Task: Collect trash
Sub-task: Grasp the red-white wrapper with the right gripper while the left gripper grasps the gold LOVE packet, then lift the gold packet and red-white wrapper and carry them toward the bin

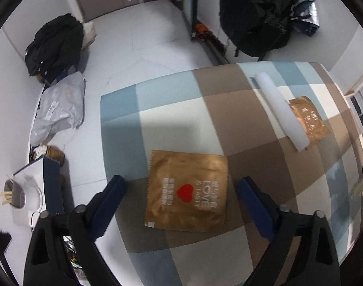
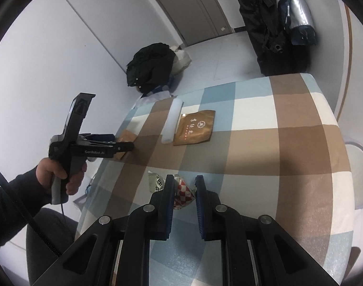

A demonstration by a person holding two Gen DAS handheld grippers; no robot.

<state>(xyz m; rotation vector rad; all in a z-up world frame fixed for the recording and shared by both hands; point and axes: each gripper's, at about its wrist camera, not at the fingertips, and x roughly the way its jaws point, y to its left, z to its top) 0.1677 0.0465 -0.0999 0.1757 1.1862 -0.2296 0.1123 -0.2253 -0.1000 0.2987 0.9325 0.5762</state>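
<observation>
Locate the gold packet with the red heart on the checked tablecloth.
In the left wrist view, the gold packet with the red heart lies flat near the tablecloth's left edge, between the left gripper's open fingers.

The left wrist camera looks steeply down along its gripper [image 1: 181,186] from close above the near edge of the checked table [image 1: 229,119], taking in the floor and a door beyond. The right wrist camera sits lower and farther back, looking slantwise across the same table [image 2: 288,143]. Both views share the white roll [image 1: 281,109] [image 2: 171,121], the tabletop and the door.
</observation>
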